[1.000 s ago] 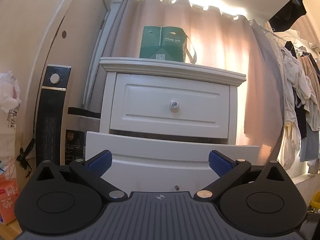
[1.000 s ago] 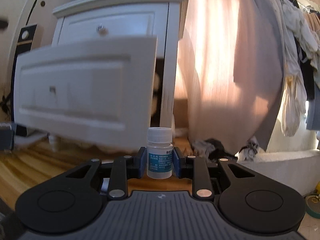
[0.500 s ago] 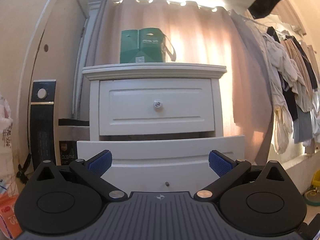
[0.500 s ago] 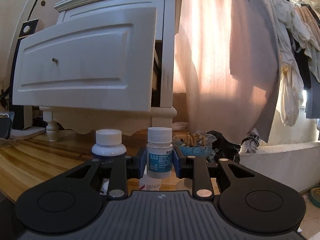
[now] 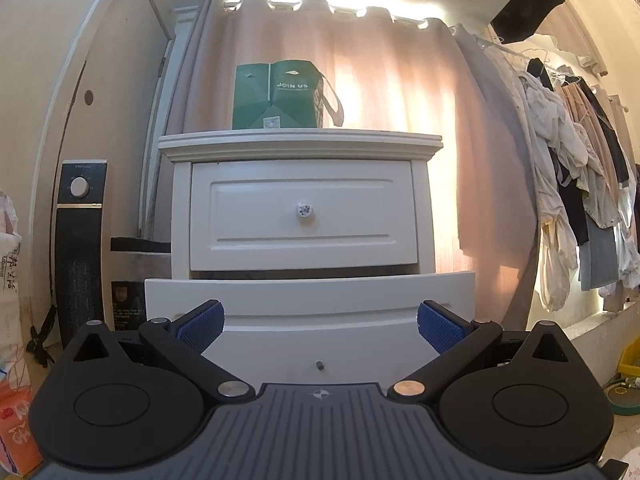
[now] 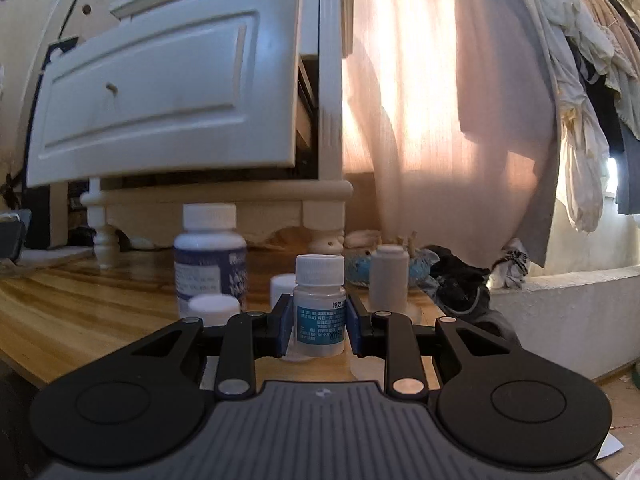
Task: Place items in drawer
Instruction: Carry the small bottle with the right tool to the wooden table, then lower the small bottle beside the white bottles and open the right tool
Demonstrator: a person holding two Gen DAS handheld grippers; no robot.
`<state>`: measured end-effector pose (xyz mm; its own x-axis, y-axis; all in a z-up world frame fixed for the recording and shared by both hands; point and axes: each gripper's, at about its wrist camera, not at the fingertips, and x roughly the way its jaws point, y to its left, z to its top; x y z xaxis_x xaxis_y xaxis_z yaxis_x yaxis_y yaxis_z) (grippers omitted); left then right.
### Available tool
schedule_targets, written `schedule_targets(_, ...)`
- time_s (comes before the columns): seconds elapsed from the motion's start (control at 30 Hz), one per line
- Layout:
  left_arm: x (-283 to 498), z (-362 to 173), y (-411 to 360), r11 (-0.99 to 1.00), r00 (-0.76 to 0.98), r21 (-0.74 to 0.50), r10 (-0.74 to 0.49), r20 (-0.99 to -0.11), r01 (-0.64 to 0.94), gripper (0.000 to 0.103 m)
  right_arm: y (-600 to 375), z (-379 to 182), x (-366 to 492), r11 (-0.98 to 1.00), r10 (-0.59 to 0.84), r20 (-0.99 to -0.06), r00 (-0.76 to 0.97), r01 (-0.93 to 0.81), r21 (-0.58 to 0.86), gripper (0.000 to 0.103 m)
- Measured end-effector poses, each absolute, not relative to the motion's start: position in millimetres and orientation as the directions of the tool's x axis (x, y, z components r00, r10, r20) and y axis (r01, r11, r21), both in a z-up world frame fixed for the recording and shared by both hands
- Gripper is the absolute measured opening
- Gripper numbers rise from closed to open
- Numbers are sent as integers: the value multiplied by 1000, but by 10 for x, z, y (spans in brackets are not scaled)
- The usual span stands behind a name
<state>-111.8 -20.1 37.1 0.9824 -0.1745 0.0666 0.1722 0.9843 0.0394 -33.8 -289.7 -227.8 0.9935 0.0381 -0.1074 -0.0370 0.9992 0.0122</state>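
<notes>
Right wrist: right tool (image 6: 319,320) clamped on pill bottle (image 6: 319,305), open drawer (image 6: 168,92) edge overhead, left tool (image 5: 319,326) spread apart.

- The left wrist view looks level and straight at the front of the white nightstand (image 5: 300,208), close to its pulled-out lower drawer (image 5: 310,300).
- The right wrist view sits low over the wooden floor (image 6: 80,308), facing the nightstand (image 6: 328,80) obliquely from the right.
- Both views share the lower drawer (image 6: 160,100), the pink curtain (image 5: 400,92) and the hanging clothes (image 5: 568,200).

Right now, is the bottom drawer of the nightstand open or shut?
Open. The bottom drawer stands out in front of the shut top drawer, with a dark gap behind its front.
</notes>
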Motion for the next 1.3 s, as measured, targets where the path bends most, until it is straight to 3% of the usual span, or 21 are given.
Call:
schedule_targets(0.37,-1116,361,-217,982,981,45,-185,65,182,103,-2833,-2398,-333,999,50,-87,995,-51,-19,28)
schedule_targets(1.3,-1111,354,-279,980,979,73,-192,68,187,103,-2738,-2614,-242,997,42,-159,986,-51,-52,29)
